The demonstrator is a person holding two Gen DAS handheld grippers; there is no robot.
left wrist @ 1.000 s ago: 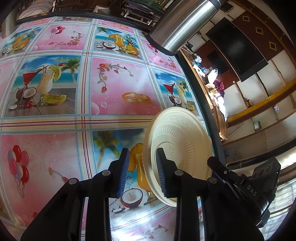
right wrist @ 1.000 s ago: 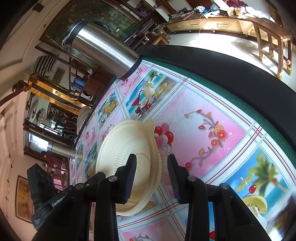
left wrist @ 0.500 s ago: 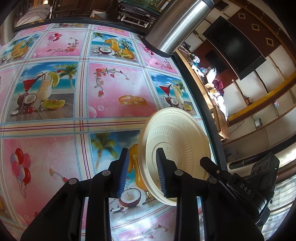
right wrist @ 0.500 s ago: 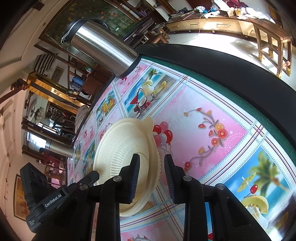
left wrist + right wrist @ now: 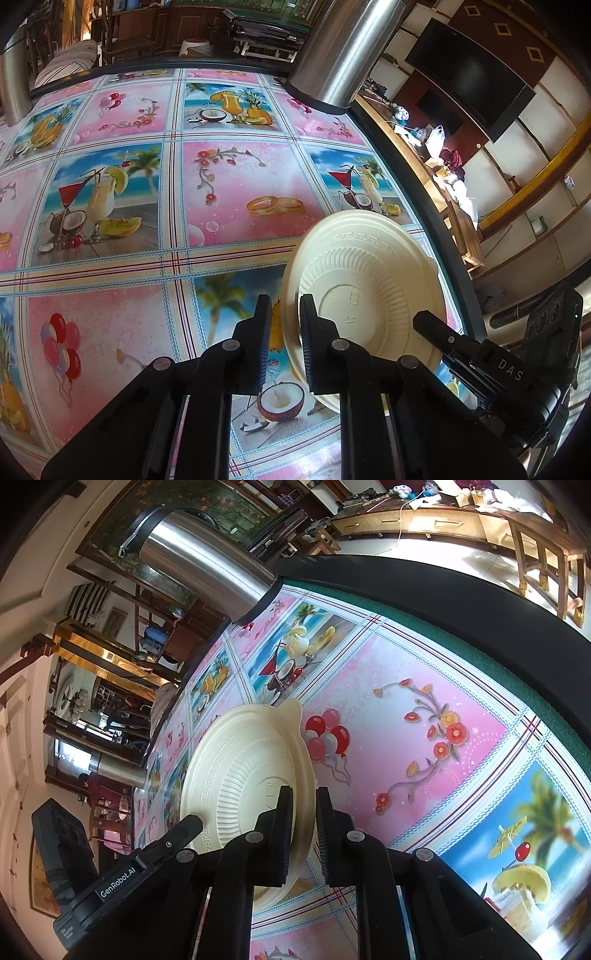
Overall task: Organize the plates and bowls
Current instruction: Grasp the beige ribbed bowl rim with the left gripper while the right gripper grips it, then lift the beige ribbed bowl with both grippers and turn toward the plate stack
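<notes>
A cream disposable plate (image 5: 365,280) is held on edge above the patterned tablecloth, its ribbed underside facing the left wrist camera. My left gripper (image 5: 283,325) is shut on the plate's left rim. In the right wrist view the same plate (image 5: 240,775) shows with a small tab at its top; my right gripper (image 5: 304,812) is shut on its right rim. Each gripper's black body shows in the other's view, the right gripper (image 5: 491,365) at lower right and the left gripper (image 5: 122,875) at lower left. No bowls are visible.
A tall steel flask (image 5: 340,48) stands at the table's far edge, also seen in the right wrist view (image 5: 207,565). A second steel flask (image 5: 114,771) stands farther left. The table's dark rim (image 5: 461,605) curves along the right. Wooden furniture lies beyond.
Both grippers' jaws have narrowed from open to closed on the plate's rim. The plate has stayed about where it was, still on edge.
</notes>
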